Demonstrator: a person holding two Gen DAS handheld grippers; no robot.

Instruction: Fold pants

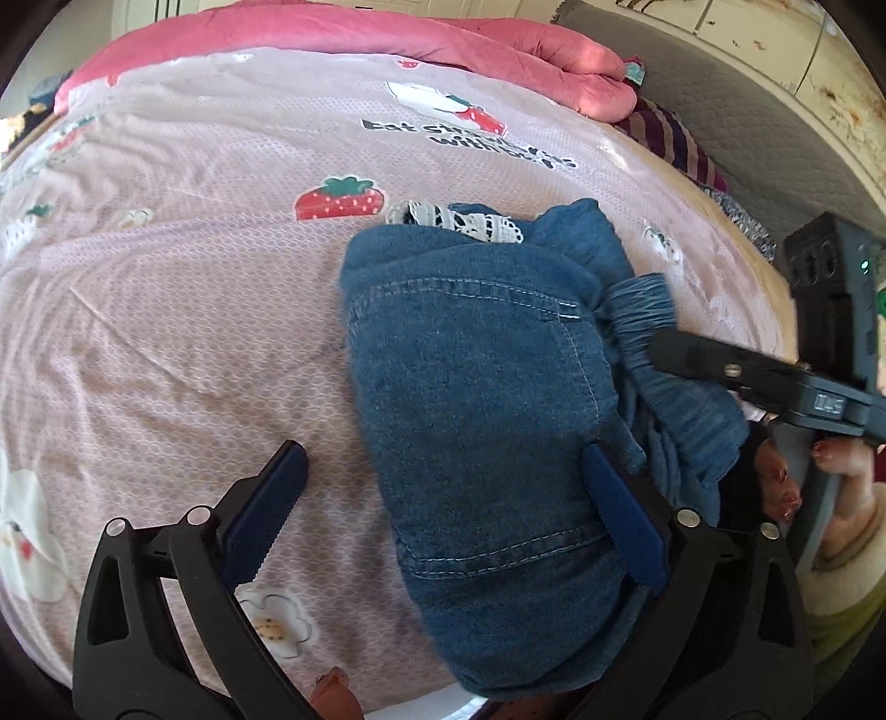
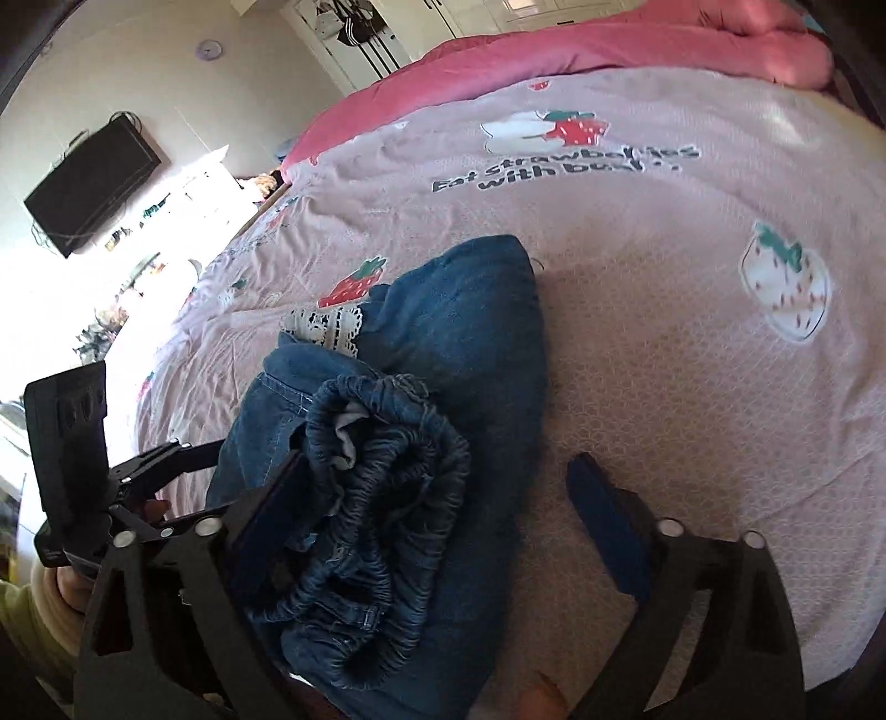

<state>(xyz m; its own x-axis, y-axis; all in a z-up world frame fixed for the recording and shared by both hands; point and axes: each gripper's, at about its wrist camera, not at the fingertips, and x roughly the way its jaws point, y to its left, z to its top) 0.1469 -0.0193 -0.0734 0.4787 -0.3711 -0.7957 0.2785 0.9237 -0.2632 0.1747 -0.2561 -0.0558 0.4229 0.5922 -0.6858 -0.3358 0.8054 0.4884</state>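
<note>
Blue denim pants [image 1: 487, 399] with a white lace trim [image 1: 470, 221] lie folded in a bundle on the pink strawberry-print bed sheet [image 1: 194, 310]. My left gripper [image 1: 443, 509] is open; its right finger [image 1: 626, 520] rests on the denim, its left finger on the sheet. In the right wrist view the pants [image 2: 443, 387] show their elastic waistband [image 2: 382, 498] bunched on top. My right gripper [image 2: 443, 526] is open, with the waistband between its fingers, the left finger against the denim. The right gripper also shows in the left wrist view [image 1: 720, 371] at the waistband.
A pink quilt [image 1: 443, 50] lies rolled along the far side of the bed. A striped cloth [image 1: 675, 144] hangs at the bed's right edge. A wall TV [image 2: 91, 183] and cluttered shelf stand left. The bed's near edge is close to both grippers.
</note>
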